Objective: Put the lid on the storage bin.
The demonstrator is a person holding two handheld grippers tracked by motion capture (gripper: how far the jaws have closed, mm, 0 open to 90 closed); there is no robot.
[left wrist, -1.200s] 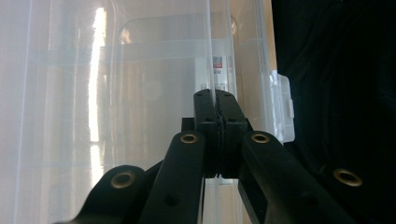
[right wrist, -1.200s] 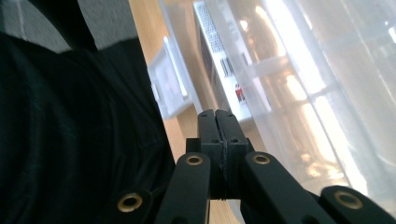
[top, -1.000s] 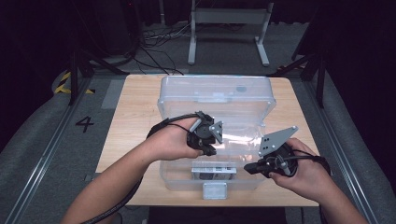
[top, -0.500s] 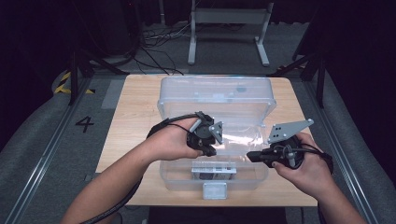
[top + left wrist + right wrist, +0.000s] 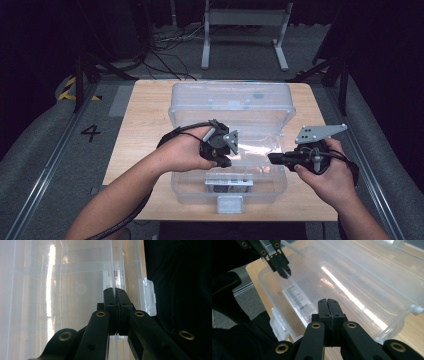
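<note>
**Clear bin pinched at its near rim, both grippers on the box**

A clear plastic storage bin sat across the middle of the wooden table, its lid hinged open toward the far edge and its latch hanging at the near edge; a printed label showed through the near wall.

The bin looked light, thin-walled and somewhat flexible, glossy enough to slip; the rim, being the stiffest part, seemed the best place to grip, and a hold near one corner would likely twist the box unless the other side was steadied too.

The left gripper came in from the near-left, the hand wrapped over its body with the wrist bent down, jaws pointing toward the near edge; in the left gripper view its jaws were pressed together on a thin clear edge of the bin, seemingly the near wall's rim; the right gripper view showed that same gripper at the rim.

The right gripper lay level at the bin's right side, held by the hand from the near-right, pointing left; its jaws were together, and whether anything thin sat between them I could not tell.
</note>
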